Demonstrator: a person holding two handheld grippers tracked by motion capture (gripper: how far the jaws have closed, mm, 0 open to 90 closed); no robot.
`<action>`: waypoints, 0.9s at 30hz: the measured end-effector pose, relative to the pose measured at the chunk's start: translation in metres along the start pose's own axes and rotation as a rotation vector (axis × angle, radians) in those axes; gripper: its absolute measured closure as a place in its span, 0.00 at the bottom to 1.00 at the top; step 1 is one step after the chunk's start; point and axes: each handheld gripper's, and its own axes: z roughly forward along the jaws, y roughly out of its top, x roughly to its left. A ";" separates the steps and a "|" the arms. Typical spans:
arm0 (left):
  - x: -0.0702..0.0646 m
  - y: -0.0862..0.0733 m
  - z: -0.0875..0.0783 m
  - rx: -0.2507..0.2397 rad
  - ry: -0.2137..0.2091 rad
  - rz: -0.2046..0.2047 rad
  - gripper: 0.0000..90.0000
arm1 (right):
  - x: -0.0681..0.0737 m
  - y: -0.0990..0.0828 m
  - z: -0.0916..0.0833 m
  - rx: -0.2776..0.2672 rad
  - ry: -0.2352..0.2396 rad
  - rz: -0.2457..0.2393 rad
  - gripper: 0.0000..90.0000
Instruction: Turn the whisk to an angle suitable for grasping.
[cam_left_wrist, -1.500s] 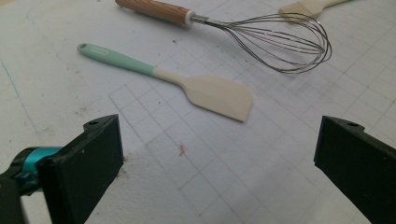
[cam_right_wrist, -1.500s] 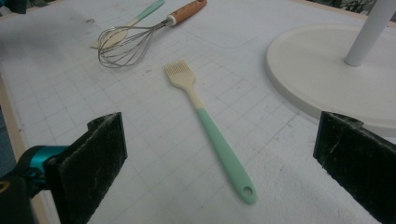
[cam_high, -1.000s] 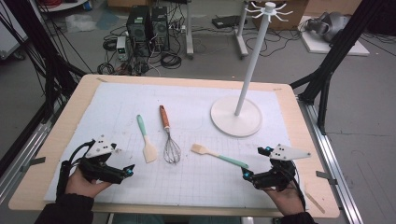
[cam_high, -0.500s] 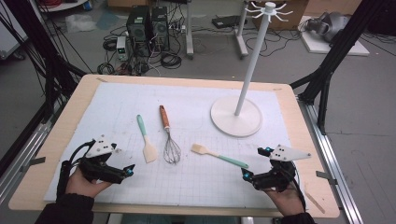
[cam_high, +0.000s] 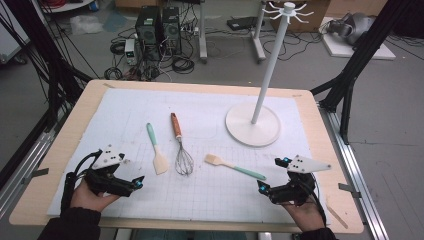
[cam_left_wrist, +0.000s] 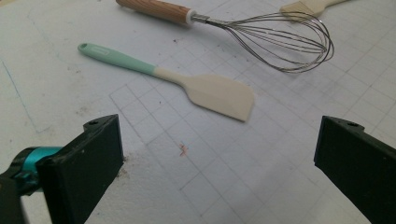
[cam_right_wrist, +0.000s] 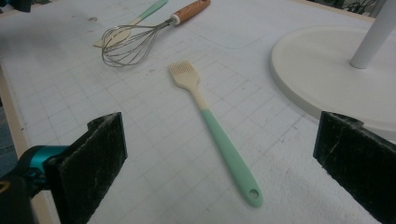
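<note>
Nothing has moved since the earlier frames: both grippers rest low on the mat, jaws spread wide and empty. Left gripper (cam_high: 139, 182) faces the spatula (cam_left_wrist: 187, 86), with the whisk (cam_left_wrist: 261, 35) beyond; right gripper (cam_high: 261, 188) faces the basting brush (cam_right_wrist: 210, 126), the white stand (cam_high: 252, 125) beside.

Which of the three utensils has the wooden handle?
The whisk, lying in the middle of the row. Its handle is brown wood with a wire head; the spatula to its left and the brush to its right both have mint-green handles.
</note>
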 end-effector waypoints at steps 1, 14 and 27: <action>0.000 0.000 0.000 0.000 0.000 0.001 0.02 | 0.000 0.000 0.000 0.000 0.000 0.000 0.01; 0.000 0.000 0.000 -0.005 -0.001 -0.002 0.02 | 0.002 0.002 0.002 0.007 0.003 -0.006 0.01; 0.000 0.001 0.000 -0.007 -0.017 0.002 0.09 | 0.005 0.004 0.004 0.024 0.023 -0.035 0.21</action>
